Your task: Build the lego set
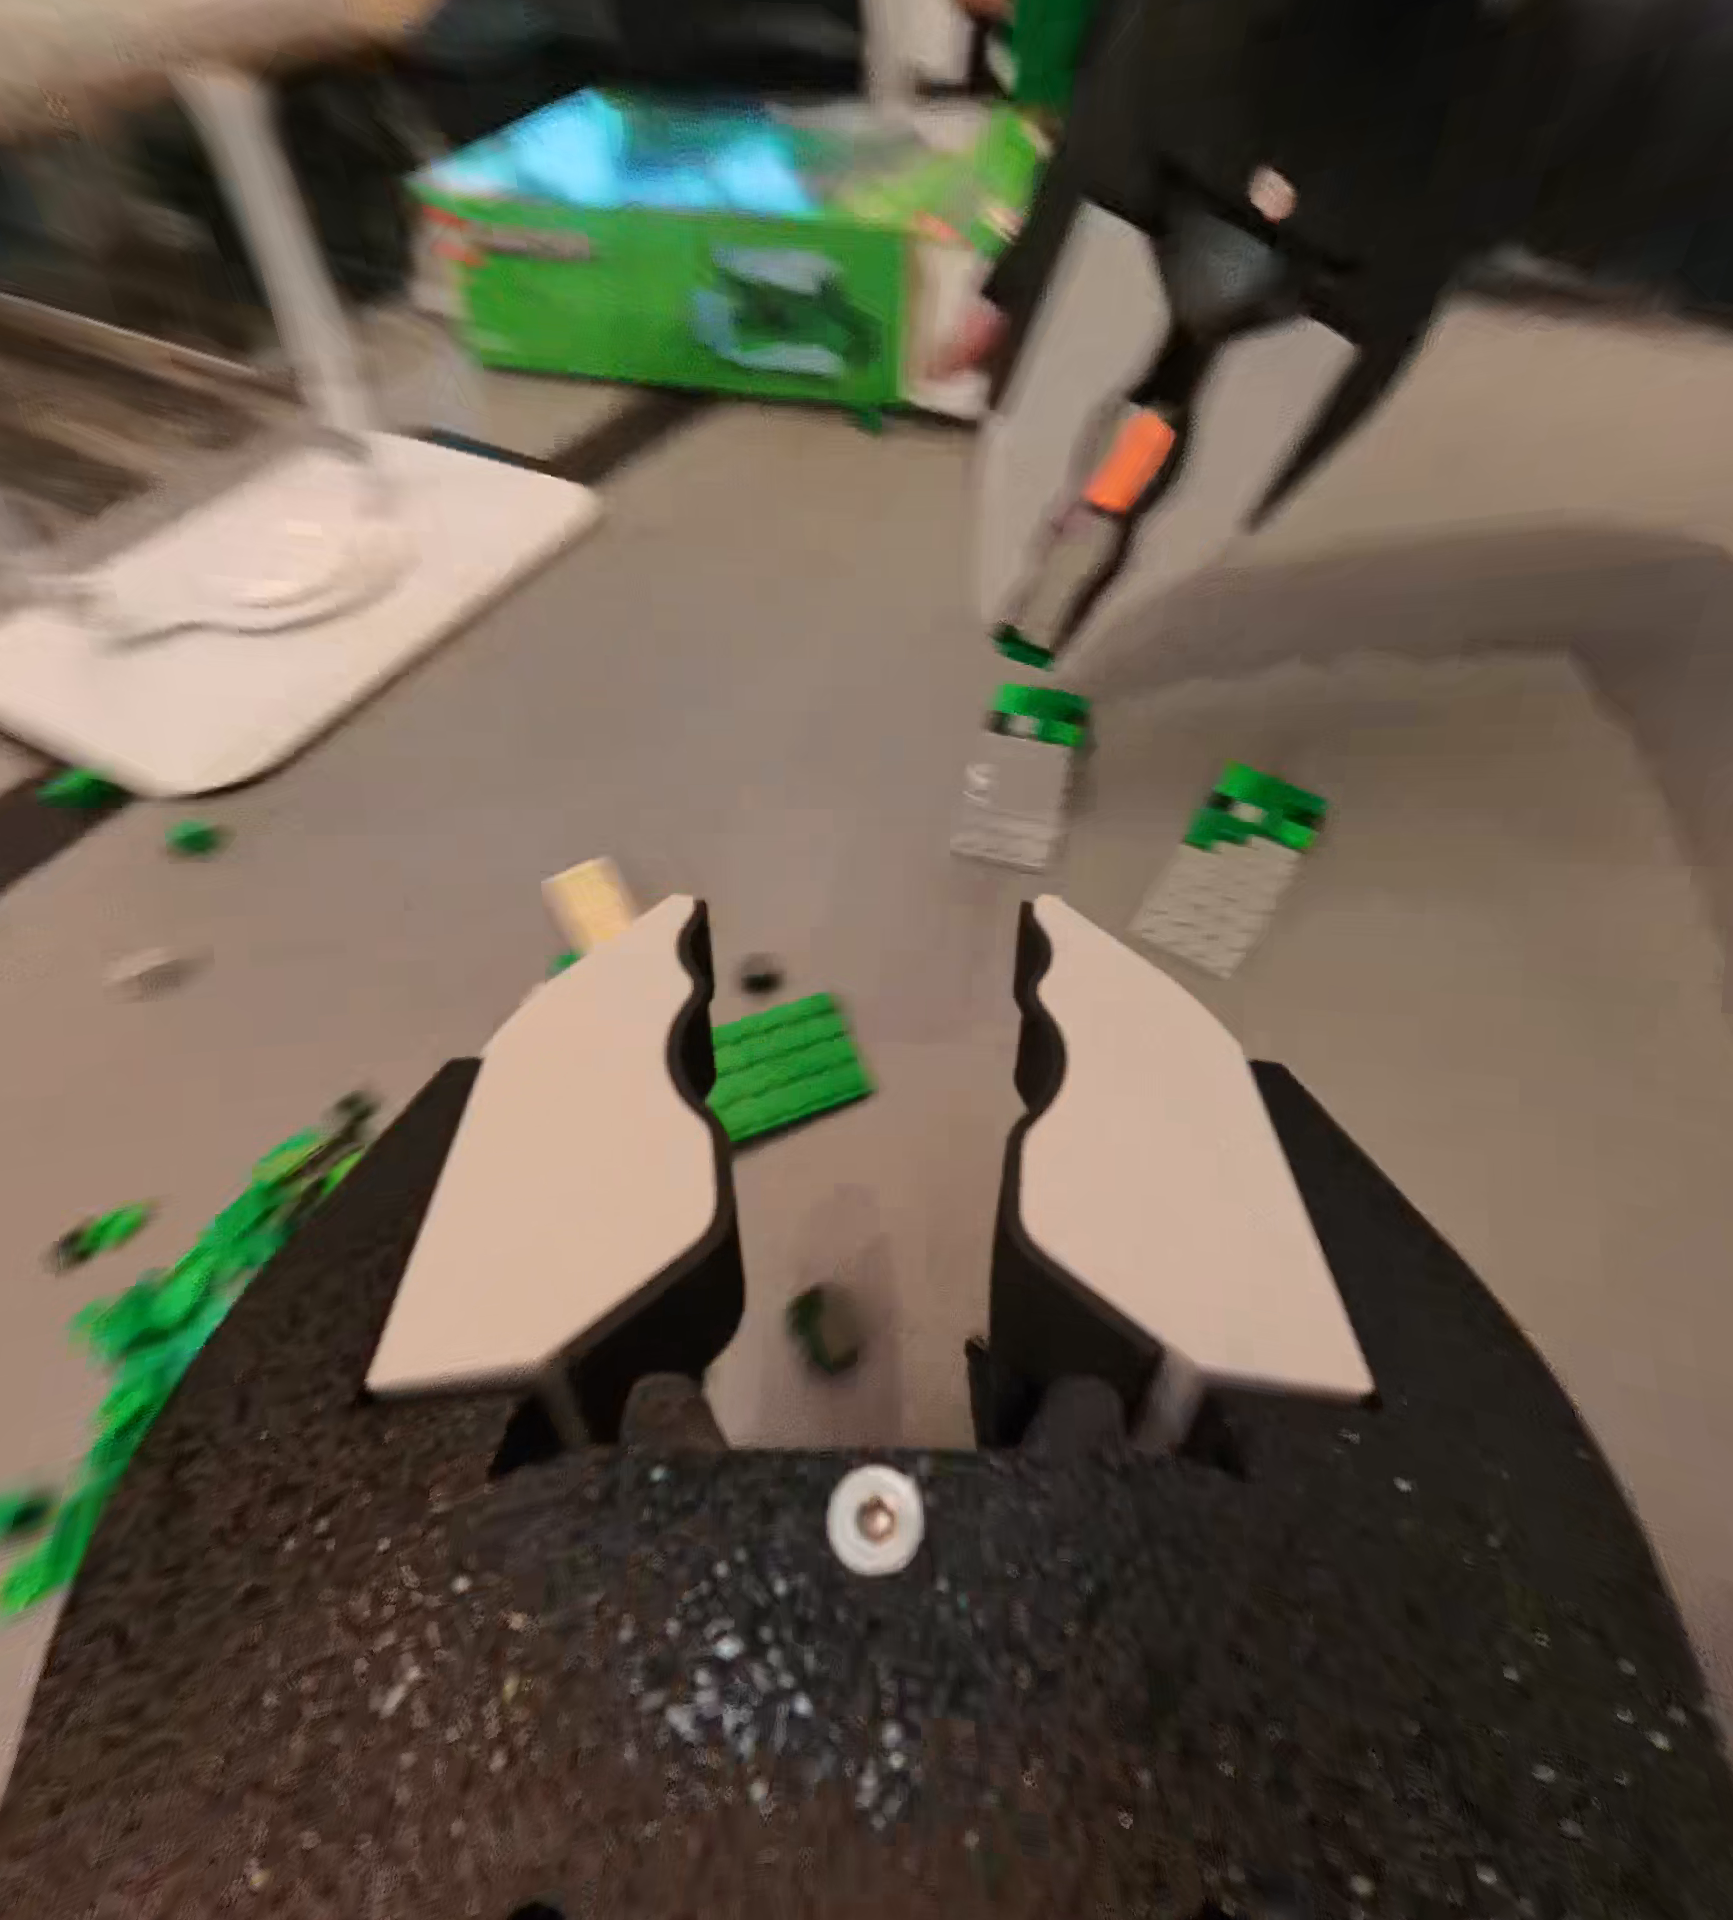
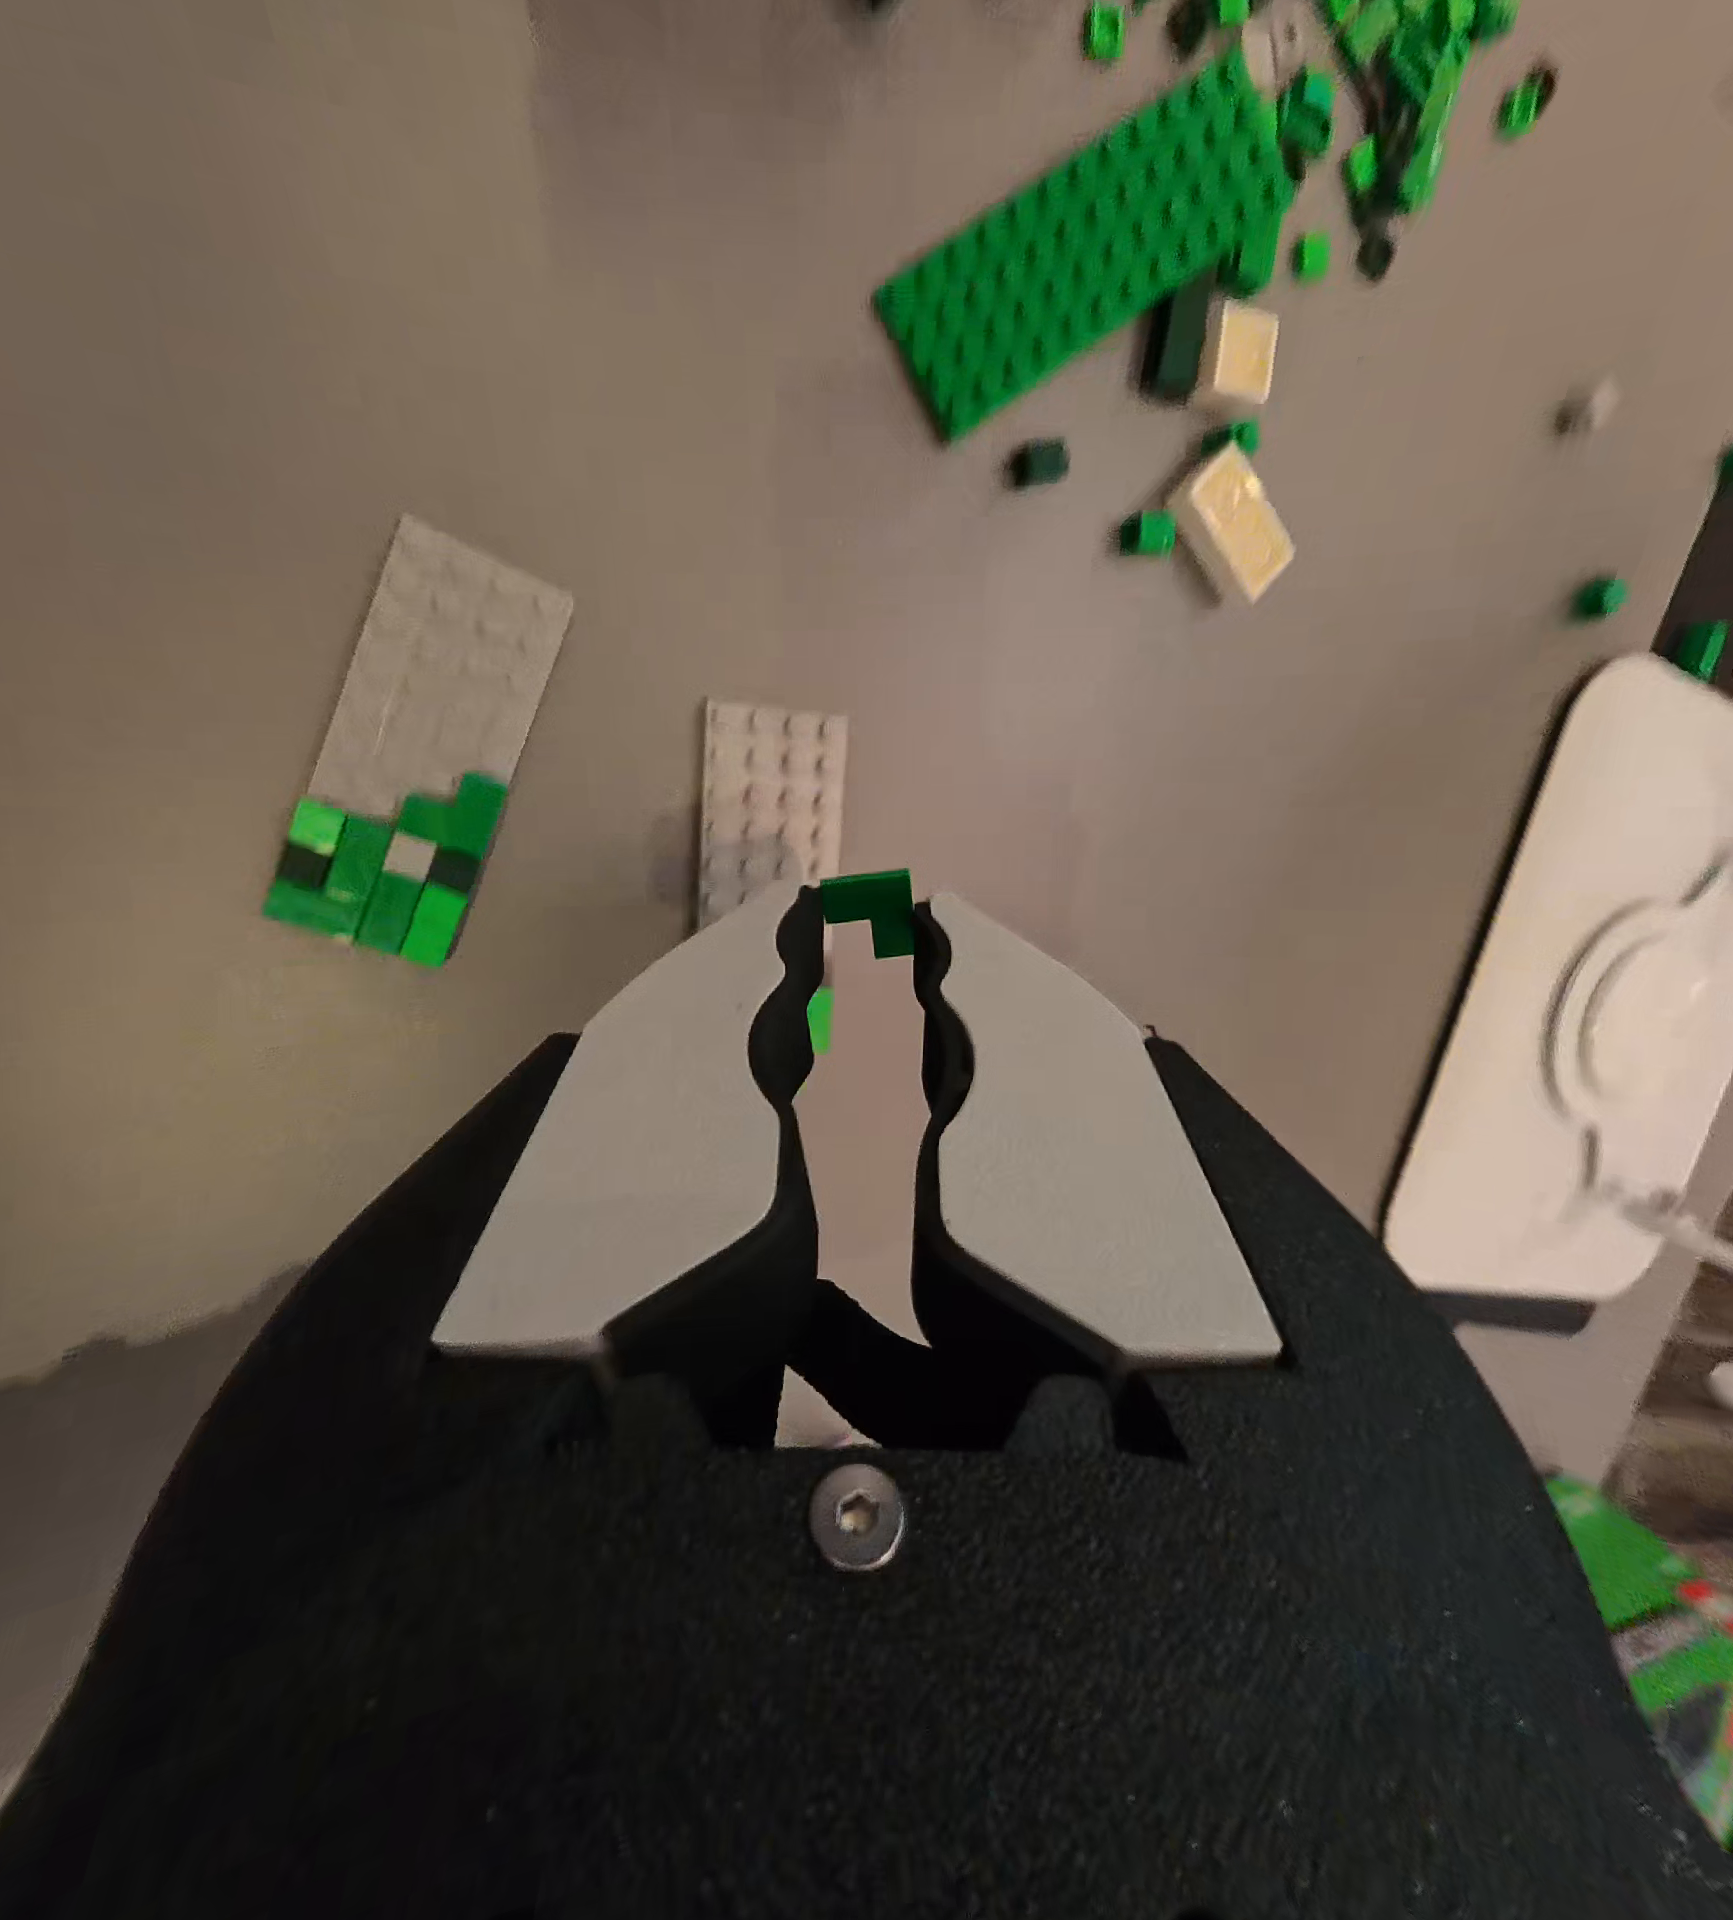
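Note:
My right gripper (image 2: 867, 906) is shut on a small dark green L-shaped piece (image 2: 857, 896) and holds it just above a grey plate (image 2: 774, 790). A second grey plate (image 2: 436, 665) to its left has several green tiles (image 2: 384, 878) on its near end. In the left wrist view the right gripper (image 1: 1028, 629) hangs over the first grey plate (image 1: 1009, 800), with the second plate (image 1: 1217, 894) beside it. My left gripper (image 1: 867, 925) is open and empty, low over the table, near a green plate (image 1: 789, 1065).
A large green baseplate (image 2: 1080, 249) lies among scattered green bricks (image 2: 1402, 114) and two tan bricks (image 2: 1236, 525). A white stand base (image 2: 1589, 966) and the green set box (image 1: 696, 281) lie at the table's edge. A pile of green bricks (image 1: 166, 1330) lies left of my left gripper. About 12 cm separates my left fingertips from my right.

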The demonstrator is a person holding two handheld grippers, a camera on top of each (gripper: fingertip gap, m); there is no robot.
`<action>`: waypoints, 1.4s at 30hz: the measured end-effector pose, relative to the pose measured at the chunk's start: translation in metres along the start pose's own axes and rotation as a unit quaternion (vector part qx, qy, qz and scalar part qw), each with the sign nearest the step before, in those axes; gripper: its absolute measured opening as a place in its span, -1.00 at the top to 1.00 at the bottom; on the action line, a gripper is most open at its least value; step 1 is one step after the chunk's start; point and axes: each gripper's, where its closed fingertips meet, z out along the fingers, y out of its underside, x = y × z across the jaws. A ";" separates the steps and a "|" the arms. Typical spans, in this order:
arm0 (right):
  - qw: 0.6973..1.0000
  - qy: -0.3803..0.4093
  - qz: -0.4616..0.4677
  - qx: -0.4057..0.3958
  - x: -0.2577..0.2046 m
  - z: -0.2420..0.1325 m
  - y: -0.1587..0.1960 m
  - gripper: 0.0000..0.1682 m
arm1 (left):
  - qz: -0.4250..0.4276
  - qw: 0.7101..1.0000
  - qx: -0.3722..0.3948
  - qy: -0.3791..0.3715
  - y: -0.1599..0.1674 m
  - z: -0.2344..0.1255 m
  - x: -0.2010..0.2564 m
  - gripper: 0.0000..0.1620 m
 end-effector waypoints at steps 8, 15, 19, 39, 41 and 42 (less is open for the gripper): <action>0.996 0.015 0.064 0.054 -0.018 -0.007 0.027 0.81 | 0.088 0.978 -0.174 0.078 0.029 0.100 0.046 0.36; 0.995 0.016 0.055 0.084 -0.021 -0.008 0.022 0.81 | 0.107 0.949 -0.281 0.093 0.039 0.114 0.043 0.25; 0.993 0.014 0.064 0.097 -0.021 -0.010 0.025 0.81 | 0.106 0.931 -0.326 0.128 0.041 0.114 0.048 0.40; 0.947 0.028 0.317 0.047 -0.021 0.017 0.030 0.81 | 0.093 0.975 -0.186 0.078 0.034 0.120 0.053 0.61; 0.938 0.025 0.344 0.030 -0.019 0.020 0.031 0.81 | 0.094 0.973 -0.193 0.081 0.034 0.120 0.053 0.61; 0.935 0.021 0.354 0.021 -0.019 0.022 0.032 0.81 | 0.094 0.972 -0.197 0.084 0.035 0.120 0.053 0.61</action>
